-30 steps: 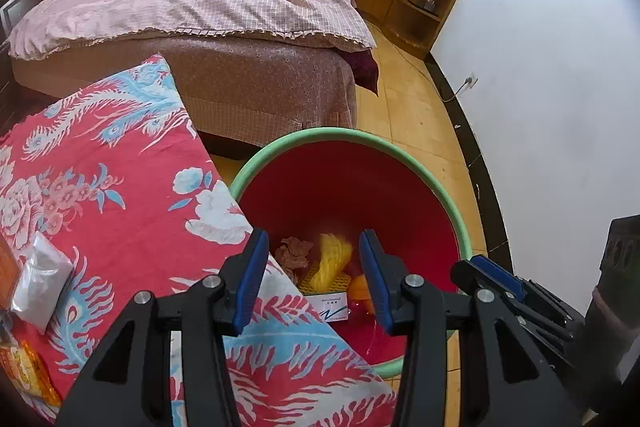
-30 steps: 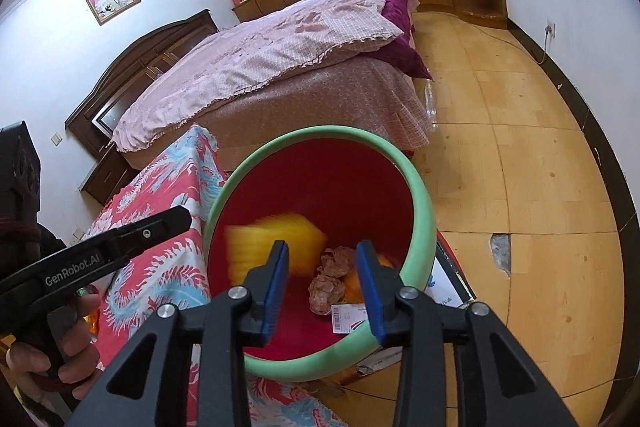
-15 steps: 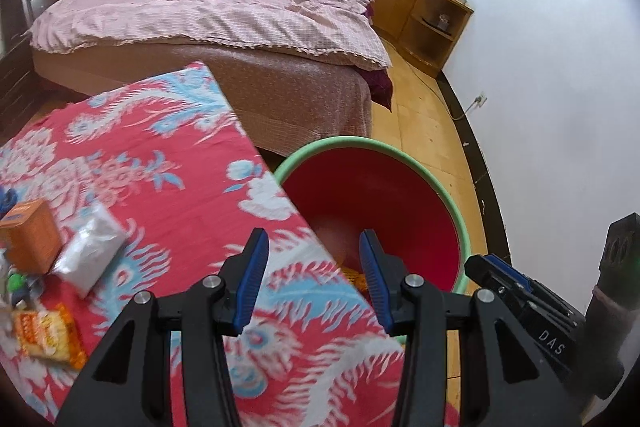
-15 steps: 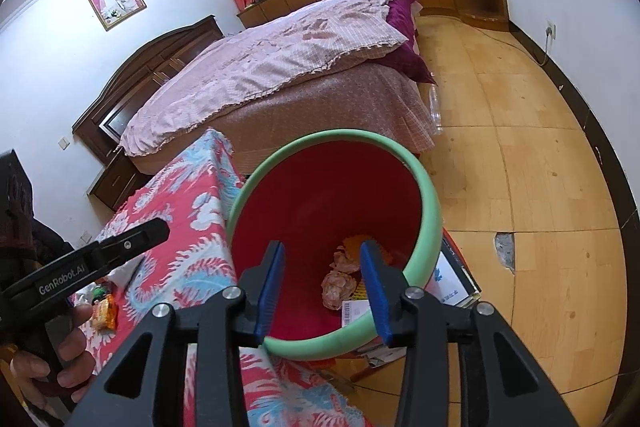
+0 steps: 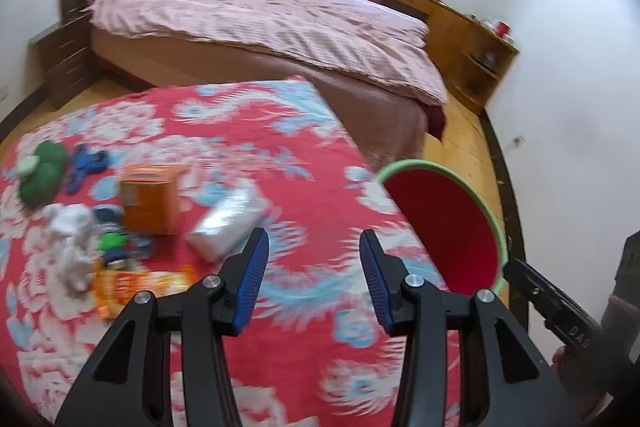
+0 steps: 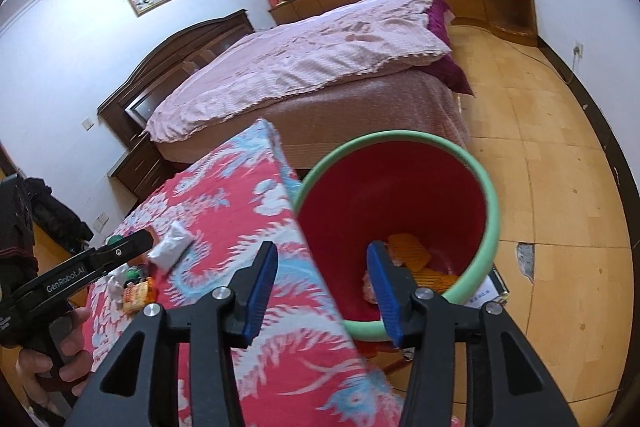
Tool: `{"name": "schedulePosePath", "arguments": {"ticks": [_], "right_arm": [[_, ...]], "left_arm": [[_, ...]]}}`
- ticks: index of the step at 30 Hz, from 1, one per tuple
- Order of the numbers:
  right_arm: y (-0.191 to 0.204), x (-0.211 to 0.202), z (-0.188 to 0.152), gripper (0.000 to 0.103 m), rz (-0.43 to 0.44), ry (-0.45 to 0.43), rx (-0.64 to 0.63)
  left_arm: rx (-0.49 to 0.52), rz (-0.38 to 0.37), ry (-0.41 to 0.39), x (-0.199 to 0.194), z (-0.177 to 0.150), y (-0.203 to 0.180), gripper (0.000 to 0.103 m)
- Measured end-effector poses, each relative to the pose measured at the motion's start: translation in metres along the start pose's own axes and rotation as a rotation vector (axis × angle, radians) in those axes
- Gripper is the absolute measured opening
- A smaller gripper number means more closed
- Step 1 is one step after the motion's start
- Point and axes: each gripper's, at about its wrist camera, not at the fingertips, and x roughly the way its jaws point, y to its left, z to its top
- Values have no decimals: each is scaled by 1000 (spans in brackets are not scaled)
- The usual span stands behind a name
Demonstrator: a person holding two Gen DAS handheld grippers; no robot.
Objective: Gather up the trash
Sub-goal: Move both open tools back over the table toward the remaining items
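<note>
Left gripper [image 5: 312,259]: black plastic arms, blue ribbed pads, jaws spread with nothing between them, above a table covered in red cloth [image 5: 304,187] printed with pale blue and white phoenix-and-flower motifs; view motion-blurred. Right gripper [image 6: 322,277]: same build, jaws have just been opening and stand apart, empty, over the table's edge and the bin's near rim. Trash bin [image 6: 492,211]: round plastic bucket, red inside, pale green rolled rim, standing on the tan tiled floor just beside the table's corner. Inside it, crumpled pinkish paper [image 6: 370,283], orange ribbed pieces [image 6: 408,251]. Trash on the cloth, at the table's left part: crinkled clear-white plastic packet [image 5: 230,223], orange cardboard box [image 5: 152,197] with a blue label too blurred to read, flat orange-yellow snack wrapper [image 5: 132,285], crumpled white tissue [image 5: 72,239], a small green-and-dark item [image 5: 114,241], unclear what. Also a dark green lumpy object [image 5: 42,173] and a blue object [image 5: 84,167] at the far left. Writing: "GenRobot.AI" in white on the left gripper's body in the right wrist view; "DAS" on the right gripper's body in the left wrist view. A flat white printed sheet [image 6: 484,293] lies under the bin's far side, text illegible.
</note>
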Motion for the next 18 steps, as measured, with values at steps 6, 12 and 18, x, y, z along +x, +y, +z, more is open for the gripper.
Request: {"name": "schedulePosePath", "arguments": {"ticks": [6, 12, 18], "right_arm": [[32, 6, -2, 50, 30, 12, -33], [67, 15, -3, 50, 44, 29, -91], [95, 30, -7, 51, 57, 62, -128]], "left_arm": [[-59, 81, -33, -19, -2, 46, 47], [-114, 135, -52, -33, -3, 89, 47], [-158, 191, -58, -39, -4, 126, 47]]}}
